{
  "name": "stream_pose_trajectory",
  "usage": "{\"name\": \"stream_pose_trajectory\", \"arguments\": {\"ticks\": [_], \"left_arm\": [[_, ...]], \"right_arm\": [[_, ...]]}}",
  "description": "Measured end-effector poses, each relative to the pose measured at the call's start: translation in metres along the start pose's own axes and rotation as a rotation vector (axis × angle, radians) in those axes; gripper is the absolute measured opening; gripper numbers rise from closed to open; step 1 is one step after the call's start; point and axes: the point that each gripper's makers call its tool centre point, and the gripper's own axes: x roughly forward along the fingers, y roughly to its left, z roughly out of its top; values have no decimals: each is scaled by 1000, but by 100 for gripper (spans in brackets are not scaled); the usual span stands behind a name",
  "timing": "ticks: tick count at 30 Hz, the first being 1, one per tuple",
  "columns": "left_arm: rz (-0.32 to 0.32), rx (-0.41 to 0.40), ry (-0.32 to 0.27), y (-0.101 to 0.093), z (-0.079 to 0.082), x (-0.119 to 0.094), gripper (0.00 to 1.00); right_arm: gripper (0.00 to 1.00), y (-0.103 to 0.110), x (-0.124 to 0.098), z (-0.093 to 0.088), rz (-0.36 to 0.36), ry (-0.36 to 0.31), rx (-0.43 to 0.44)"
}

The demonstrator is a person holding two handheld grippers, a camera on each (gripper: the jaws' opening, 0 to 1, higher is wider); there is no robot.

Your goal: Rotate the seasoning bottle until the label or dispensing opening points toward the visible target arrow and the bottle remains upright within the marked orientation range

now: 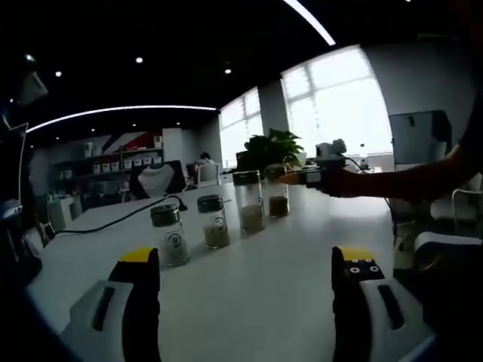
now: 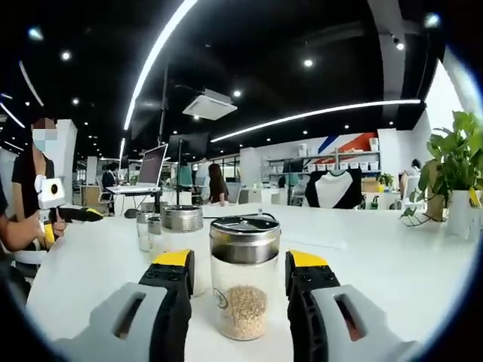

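The seasoning bottle (image 2: 243,277), a clear glass cylinder with a brushed metal cap and tan granules filling its lower part, is standing upright on the glossy white table (image 2: 377,264), sitting between the jaws of the right gripper (image 2: 240,273). Those yellow-tipped jaws are flanking the glass closely; actual contact cannot be confirmed. The right gripper view is showing 2 more capped bottles (image 2: 181,226) lined up behind it. The left gripper view is showing a row of 4 bottles (image 1: 215,222), with the right gripper (image 1: 290,179) reaching the farthest, beside a leafy potted plant (image 1: 273,147). The left gripper (image 1: 245,279) is hovering with jaws spread wide, holding nothing.
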Motion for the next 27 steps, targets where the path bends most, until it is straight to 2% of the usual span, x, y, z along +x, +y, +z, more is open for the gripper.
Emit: {"name": "stream_pose_trajectory", "arguments": {"ticks": [2, 6, 10, 12, 23, 27], "left_arm": [[16, -2, -16, 3, 1, 1, 100], [50, -17, -12, 10, -1, 0, 100], [59, -31, -10, 13, -1, -1, 100], [59, -28, -8, 11, 2, -2, 100], [69, -29, -6, 5, 5, -4, 100], [68, -32, -8, 1, 5, -4, 100]], "right_arm": [[50, 1, -3, 1, -20, 3, -11], [51, 8, -18, 3, -71, 13, -12], [53, 18, -33, 5, -97, 7, -25], [53, 24, -46, 6, -137, -17, -14], [58, 64, -74, 2, -133, -57, 23], [59, 80, -83, 0, -147, -60, -12]]}}
